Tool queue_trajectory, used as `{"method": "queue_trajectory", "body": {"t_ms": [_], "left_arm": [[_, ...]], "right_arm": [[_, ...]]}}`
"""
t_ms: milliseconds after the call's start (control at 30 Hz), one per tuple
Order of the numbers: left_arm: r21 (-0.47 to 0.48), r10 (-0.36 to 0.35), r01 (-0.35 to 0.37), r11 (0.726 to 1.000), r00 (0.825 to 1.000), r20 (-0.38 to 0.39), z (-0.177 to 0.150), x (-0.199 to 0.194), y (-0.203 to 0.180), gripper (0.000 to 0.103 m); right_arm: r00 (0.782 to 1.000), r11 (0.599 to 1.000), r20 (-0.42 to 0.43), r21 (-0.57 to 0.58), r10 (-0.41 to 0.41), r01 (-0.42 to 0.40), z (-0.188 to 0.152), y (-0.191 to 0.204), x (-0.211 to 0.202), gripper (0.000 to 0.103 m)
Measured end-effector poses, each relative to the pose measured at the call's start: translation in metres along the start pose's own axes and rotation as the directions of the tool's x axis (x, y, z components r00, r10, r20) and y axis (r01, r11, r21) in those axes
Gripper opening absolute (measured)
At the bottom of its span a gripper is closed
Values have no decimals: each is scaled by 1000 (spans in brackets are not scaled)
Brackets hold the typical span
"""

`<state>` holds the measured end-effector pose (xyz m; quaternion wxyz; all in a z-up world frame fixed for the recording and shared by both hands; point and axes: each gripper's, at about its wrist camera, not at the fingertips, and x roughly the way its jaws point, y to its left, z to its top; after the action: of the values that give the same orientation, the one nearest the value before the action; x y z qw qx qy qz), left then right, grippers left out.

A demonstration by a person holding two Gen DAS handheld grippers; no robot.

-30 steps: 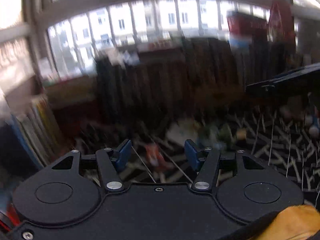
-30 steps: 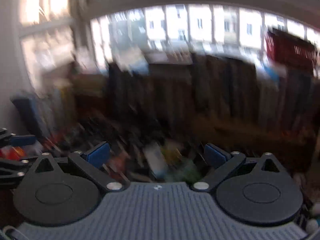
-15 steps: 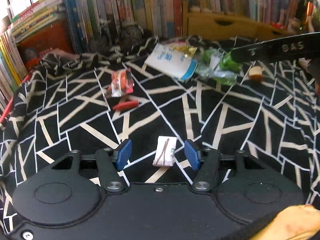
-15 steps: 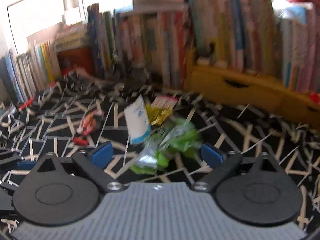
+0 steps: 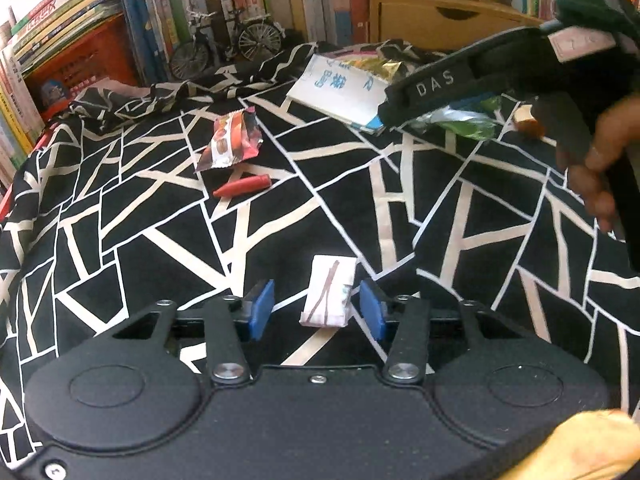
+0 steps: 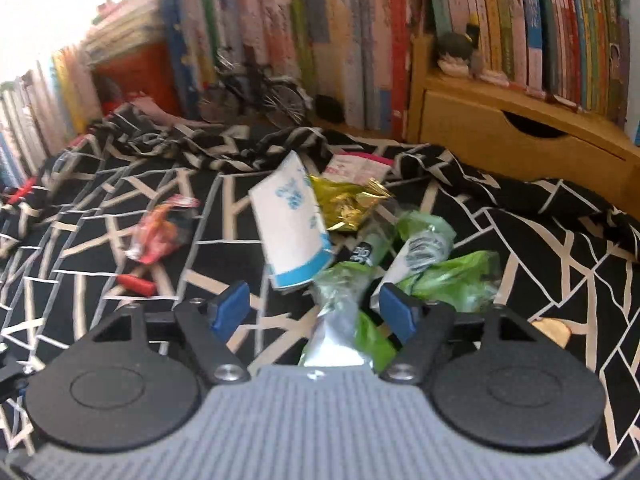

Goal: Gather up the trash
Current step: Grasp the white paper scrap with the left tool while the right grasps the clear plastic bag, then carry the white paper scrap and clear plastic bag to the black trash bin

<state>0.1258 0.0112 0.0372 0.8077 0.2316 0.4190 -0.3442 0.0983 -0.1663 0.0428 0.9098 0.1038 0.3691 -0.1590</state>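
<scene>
Both grippers low over litter on a black-and-white cloth point(image 5: 400, 216), jaws just closing but gripping nothing yet.

The left gripper point(image 5: 316, 308) straddles a small white wrapper point(image 5: 329, 298); a gap shows on each side of it, wider on the left, so the blue pads point(image 5: 260, 306) do not press it, and its lower edge is hidden behind the gripper body. The right gripper point(image 6: 316, 308) stands open around a green wrapper point(image 6: 344, 312), whose lower end is cut off by the grey body; whether the right pad point(image 6: 396, 312) touches it is hard to tell through the blur. Beyond lie a white pack point(image 6: 292, 224), a gold wrapper point(image 6: 348, 204), more green wrappers point(image 6: 456, 276), a red snack packet point(image 5: 232, 142) and a red cap point(image 5: 242, 187). In the left view the right gripper's arm point(image 5: 472, 80) covers part of the pile, and a hand point(image 5: 600, 160) is cut by the frame edge.
</scene>
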Motion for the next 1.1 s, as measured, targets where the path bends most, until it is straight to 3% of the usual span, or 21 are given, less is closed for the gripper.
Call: {"method": "queue_trajectory", "body": {"t_ms": [300,433,633,1100], "left_arm": [[-45,-12,13,999,1000,22,-5,1,5,23],[-84,-19,21,996,999,33,-6,1,9,20],[-104,-17,23,994,998,53,-9,-6,12,19],[-129,-13,27,991,994,105,-6,-32,22,19]], "right_arm": [[996,997,-90,-79,-10,3,-4,4,28,74],[997,998,-78,-69,-18,13,-7,2,29,74],[998,999,-61,-48,-24,21,-4,-2,28,34],[999,1000,16,0,-28,28,1,4,-13,34]]}}
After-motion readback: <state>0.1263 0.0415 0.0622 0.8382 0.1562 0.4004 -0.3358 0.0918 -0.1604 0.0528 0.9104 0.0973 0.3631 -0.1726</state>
